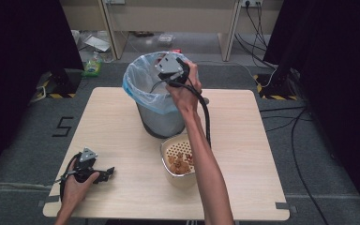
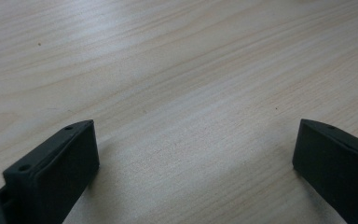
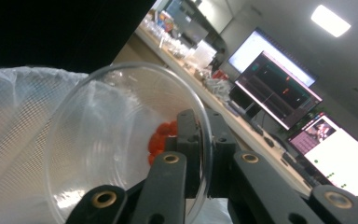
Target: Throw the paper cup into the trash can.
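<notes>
While I tip the clear plastic bowl [image 3: 121, 140] over the bin, my right gripper [image 3: 199, 154] is clamped on its rim, one jaw inside and one outside the wall. In the high view that gripper [image 1: 172, 70] sits at upper centre, above the mouth of the grey trash can [image 1: 161, 119] with its pale blue liner [image 1: 138, 89]. Orange-red scraps [image 3: 161, 137] cling low in the bowl, right against the inner jaw. The risk I see: the thin, slick rim could slide out of so narrow a pinch as I tilt further, and the whole bowl would drop into the bag. Scraps could also miss the liner. My left gripper [image 1: 96, 173] rests at lower left on the wooden table [image 2: 177, 70], jaws wide apart, nothing between them. A strainer basket [image 1: 180, 161] of brownish scraps stands beside my right forearm.
</notes>
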`<state>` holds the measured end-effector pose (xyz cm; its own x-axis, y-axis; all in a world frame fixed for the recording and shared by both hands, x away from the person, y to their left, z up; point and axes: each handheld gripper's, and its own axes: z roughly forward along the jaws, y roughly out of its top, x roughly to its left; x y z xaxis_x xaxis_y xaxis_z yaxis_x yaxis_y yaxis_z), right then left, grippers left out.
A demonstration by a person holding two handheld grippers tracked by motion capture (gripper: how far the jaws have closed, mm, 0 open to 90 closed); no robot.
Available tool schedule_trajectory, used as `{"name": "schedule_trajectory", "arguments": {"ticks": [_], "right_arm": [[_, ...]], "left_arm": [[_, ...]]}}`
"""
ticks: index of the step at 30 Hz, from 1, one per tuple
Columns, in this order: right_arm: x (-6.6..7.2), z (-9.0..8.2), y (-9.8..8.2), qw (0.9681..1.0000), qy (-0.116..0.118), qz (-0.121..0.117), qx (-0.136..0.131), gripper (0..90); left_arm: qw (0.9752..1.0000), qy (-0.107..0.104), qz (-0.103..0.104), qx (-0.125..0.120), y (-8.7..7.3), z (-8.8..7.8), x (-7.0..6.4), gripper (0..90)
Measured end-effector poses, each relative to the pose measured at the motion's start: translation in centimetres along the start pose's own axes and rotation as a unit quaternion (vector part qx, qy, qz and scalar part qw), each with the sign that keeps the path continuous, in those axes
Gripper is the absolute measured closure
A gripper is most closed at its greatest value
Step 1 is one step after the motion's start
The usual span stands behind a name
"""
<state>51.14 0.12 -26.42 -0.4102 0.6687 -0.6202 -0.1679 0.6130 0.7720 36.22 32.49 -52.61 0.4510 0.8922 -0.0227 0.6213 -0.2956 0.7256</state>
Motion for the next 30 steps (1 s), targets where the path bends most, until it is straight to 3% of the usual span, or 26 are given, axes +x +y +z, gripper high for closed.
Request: {"name": "schedule_trajectory", "arguments": {"ticks": [3,6,11,14,16,19,20,30], "right_arm": [[0.3,0.7,-0.1,0.9998,0.004,0.014,0.015,78.2],[0.3,0.8,-0.2,0.9995,0.008,0.029,0.013,73.7],[-0.8,-0.3,-0.2,0.999,0.006,0.041,0.018,65.9],[-1.8,-1.4,-0.6,0.9977,0.01,0.062,0.026,61.6],[-2.6,-2.2,-1.1,0.9951,0.023,0.092,0.029,59.4],[-3.7,-3.4,-2.1,0.9917,0.028,0.117,0.045,55.0],[-4.0,-3.9,-2.6,0.9889,0.036,0.134,0.053,53.3],[-5.9,-7.9,-6.4,0.9796,0.05,0.173,0.09,40.6]], "left_arm": [[1.0,0.0,0.0,0.0,0.0,0.0,0.0,0.0],[1.0,0.0,0.0,0.0,0.0,0.0,0.0,0.0],[1.0,0.0,0.0,0.0,0.0,0.0,0.0,0.0],[1.0,0.0,0.0,0.0,0.0,0.0,0.0,0.0],[1.0,0.0,0.0,0.0,0.0,0.0,0.0,0.0],[1.0,0.0,0.001,0.0,0.0,0.0,0.0,0.0],[1.0,0.0,0.001,0.0,0.0,0.0,0.0,0.0],[1.0,0.0,0.001,0.0,0.0,0.0,0.0,0.0]]}}
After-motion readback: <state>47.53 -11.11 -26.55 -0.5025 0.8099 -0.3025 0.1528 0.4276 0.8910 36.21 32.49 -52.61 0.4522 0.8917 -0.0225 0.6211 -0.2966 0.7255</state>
